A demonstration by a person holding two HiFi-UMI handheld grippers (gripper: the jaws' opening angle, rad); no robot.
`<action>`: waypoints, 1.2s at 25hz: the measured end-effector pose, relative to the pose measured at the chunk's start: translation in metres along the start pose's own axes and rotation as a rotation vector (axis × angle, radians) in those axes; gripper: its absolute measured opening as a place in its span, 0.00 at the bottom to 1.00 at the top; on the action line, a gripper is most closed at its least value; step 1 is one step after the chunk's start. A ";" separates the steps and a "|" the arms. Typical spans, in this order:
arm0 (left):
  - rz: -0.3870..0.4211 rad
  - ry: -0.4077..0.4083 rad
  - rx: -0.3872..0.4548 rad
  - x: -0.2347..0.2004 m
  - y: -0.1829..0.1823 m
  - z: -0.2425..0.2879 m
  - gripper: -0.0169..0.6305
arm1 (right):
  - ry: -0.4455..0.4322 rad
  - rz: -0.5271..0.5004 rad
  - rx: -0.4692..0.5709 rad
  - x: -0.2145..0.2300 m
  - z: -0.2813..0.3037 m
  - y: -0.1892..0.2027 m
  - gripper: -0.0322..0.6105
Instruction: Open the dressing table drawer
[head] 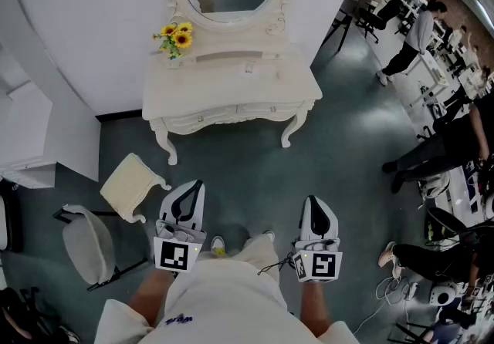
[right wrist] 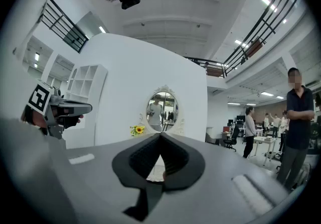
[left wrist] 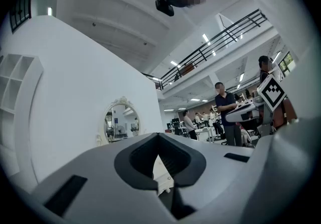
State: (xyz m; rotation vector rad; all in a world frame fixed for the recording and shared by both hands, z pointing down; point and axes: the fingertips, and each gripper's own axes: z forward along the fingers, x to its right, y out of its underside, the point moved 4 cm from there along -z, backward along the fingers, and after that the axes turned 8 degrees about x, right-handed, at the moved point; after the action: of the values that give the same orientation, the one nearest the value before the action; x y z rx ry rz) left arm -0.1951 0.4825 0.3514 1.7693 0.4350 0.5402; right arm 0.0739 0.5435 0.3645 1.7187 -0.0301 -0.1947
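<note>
I have both grippers held level and low, well short of the dressing table (head: 231, 80), which stands against the white wall straight ahead. The left gripper (left wrist: 159, 135) has its jaws pressed tip to tip with nothing between them, and the right gripper (right wrist: 160, 135) is closed the same way, also empty. Only the head view gives me the drawer (head: 258, 111): its front sits under the tabletop and looks closed, with bare floor between it and the grippers.

That view also shows a cream stool (head: 131, 184) just beside the left gripper and a grey chair (head: 89, 246) farther left; neither shows in the gripper views. The right gripper view looks squarely at the oval mirror (right wrist: 161, 110), with a person reflected in it and sunflowers (right wrist: 137, 130) at its left edge (the jaws hide the table beneath).

The left gripper view puts the mirror off to the left. It shows more of the open hall, with people (left wrist: 225, 117) standing at desks, and the right gripper's marker cube (left wrist: 272, 92) at the right edge.
</note>
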 end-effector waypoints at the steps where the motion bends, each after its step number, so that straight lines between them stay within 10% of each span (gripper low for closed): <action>1: -0.025 -0.006 0.002 -0.002 0.000 -0.004 0.04 | 0.002 -0.002 0.001 -0.002 -0.002 -0.001 0.07; 30: 0.041 0.024 -0.018 -0.016 -0.011 -0.025 0.04 | -0.007 0.022 0.017 -0.023 -0.011 -0.013 0.07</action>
State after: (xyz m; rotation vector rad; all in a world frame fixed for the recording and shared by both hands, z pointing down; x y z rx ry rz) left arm -0.2221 0.4962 0.3436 1.7590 0.4107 0.5931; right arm 0.0517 0.5594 0.3561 1.7338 -0.0558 -0.1841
